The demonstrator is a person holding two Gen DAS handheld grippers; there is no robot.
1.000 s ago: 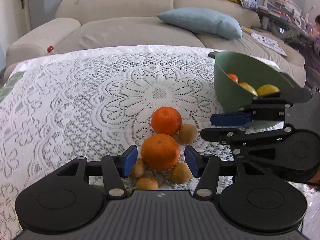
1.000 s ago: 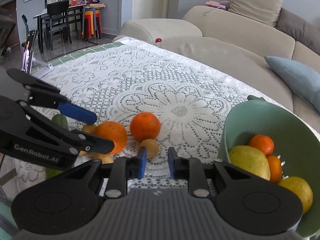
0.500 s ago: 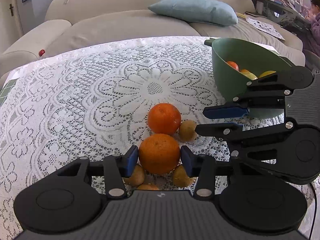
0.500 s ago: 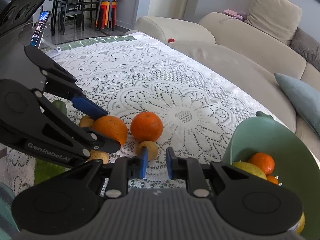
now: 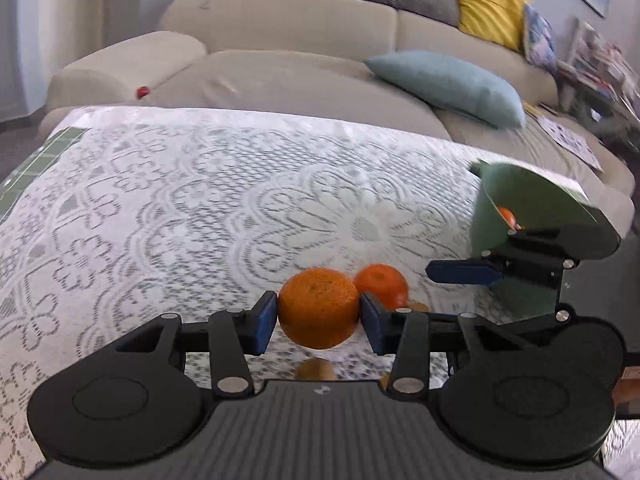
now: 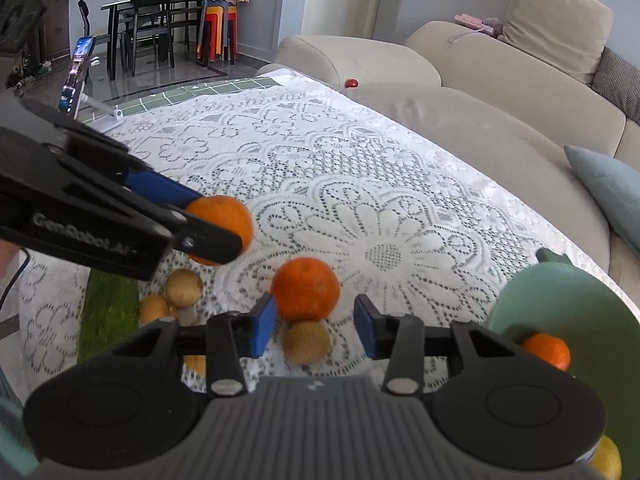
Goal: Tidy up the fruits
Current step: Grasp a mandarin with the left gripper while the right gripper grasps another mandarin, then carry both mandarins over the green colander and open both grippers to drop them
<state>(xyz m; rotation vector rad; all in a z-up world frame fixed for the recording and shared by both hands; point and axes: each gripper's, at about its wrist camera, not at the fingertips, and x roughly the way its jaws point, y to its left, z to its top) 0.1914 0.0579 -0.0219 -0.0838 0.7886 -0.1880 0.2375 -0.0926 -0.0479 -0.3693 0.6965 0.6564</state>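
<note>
Your left tool [image 5: 319, 316] is pinching a large orange [image 5: 319, 307] between its blue pads, and in the right wrist view that orange [image 6: 222, 228] hangs clear above the lace-covered bench [image 6: 360, 184]. Your right tool [image 6: 315, 328] is spread wide with nothing between its pads; it sits low over the bench, just in front of a second orange [image 6: 306, 294] that rests on the lace. A small brown fruit [image 6: 307, 341], possibly a kiwi, lies touching the near side of that second orange, roughly between the open pads. Two more brown fruits [image 6: 176, 296] lie to the left of the second orange, close together, under your left tool. The green bowl [image 6: 576, 304] stands to the right of the second orange, well apart from it, with a smaller orange fruit [image 6: 547, 350] inside; something yellow shows at its lower edge, too cut off to name. In the left wrist view the bowl [image 5: 520, 196] sits behind your right tool [image 5: 464, 272], beyond the second orange [image 5: 382, 284].
</note>
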